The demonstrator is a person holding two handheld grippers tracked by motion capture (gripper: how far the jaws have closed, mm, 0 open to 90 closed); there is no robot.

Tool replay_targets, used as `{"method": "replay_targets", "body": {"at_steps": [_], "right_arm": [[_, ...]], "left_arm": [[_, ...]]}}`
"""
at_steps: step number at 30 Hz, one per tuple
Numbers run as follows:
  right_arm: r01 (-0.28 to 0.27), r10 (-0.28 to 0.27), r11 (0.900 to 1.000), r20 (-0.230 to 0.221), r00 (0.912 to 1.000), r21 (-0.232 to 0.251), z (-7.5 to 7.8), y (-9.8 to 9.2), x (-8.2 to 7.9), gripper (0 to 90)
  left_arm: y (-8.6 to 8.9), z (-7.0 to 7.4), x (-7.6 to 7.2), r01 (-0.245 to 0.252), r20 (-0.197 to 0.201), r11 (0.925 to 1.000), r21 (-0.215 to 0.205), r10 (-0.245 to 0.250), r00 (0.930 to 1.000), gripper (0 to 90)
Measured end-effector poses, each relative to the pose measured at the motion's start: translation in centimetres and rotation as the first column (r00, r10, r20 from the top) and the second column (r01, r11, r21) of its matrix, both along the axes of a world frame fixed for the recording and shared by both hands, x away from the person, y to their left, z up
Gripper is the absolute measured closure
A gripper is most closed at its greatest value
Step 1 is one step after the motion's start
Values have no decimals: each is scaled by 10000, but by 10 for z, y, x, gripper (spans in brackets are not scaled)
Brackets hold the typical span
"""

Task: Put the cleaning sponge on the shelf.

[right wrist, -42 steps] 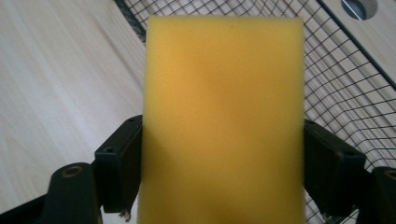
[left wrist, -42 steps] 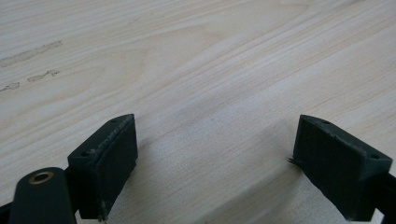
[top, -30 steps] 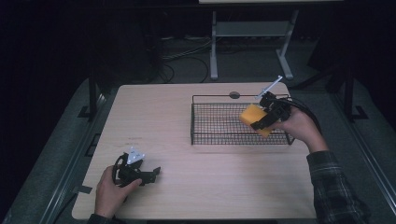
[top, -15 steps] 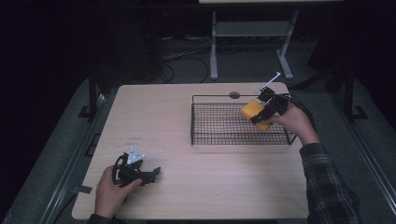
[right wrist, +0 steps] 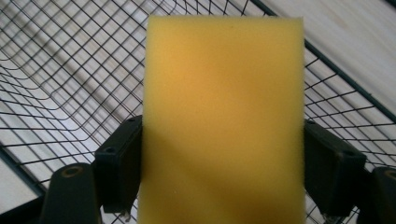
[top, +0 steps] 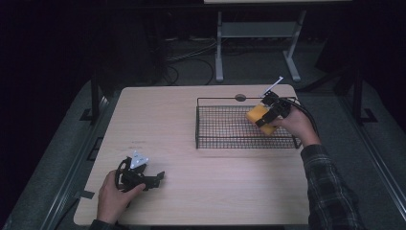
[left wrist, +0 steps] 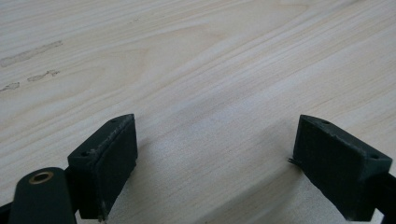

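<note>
Right gripper [top: 266, 116] pinching a yellow sponge [right wrist: 223, 121] over the wire basket [top: 225, 141] (left gripper [left wrist: 215, 163] spread, on the table [top: 191, 115]).

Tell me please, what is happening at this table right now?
A person works with two hand-held grippers. The right gripper is shut on a yellow sponge and holds it over the black wire basket. The left gripper rests open on the wooden table with nothing between its jaws.
</note>
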State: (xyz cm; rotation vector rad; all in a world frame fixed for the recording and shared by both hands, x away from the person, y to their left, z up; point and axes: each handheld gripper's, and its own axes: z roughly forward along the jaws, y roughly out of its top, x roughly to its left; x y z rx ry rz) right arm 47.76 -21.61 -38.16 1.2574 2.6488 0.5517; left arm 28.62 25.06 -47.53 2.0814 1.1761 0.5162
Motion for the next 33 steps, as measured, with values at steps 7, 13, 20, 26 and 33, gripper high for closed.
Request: {"method": "replay_targets", "body": {"at_steps": [7,13,20,26,33], "right_arm": [[214,-212,9997,-246,9995,88,-14,-3,1,236],[299,-297,9995,-452,9985,38,-25,-4,-1,235],[305,-307,9995,-664,9973,-33,-35,-4,-3,234],[322,-331,9994,-771,9965,-127,-40,-4,-3,233],[429,-433,9991,-827,9956,-70,-41,-4,-3,228]], "left_arm": [[0,0,0,0,-1,10000,-1,0,10000,128],[0,0,0,2,-2,10000,0,-2,10000,129],[0,0,0,8,0,10000,10,-8,10000,129],[0,0,0,8,-1,10000,8,-8,10000,128],[0,0,0,2,-1,10000,1,-2,10000,128]]}}
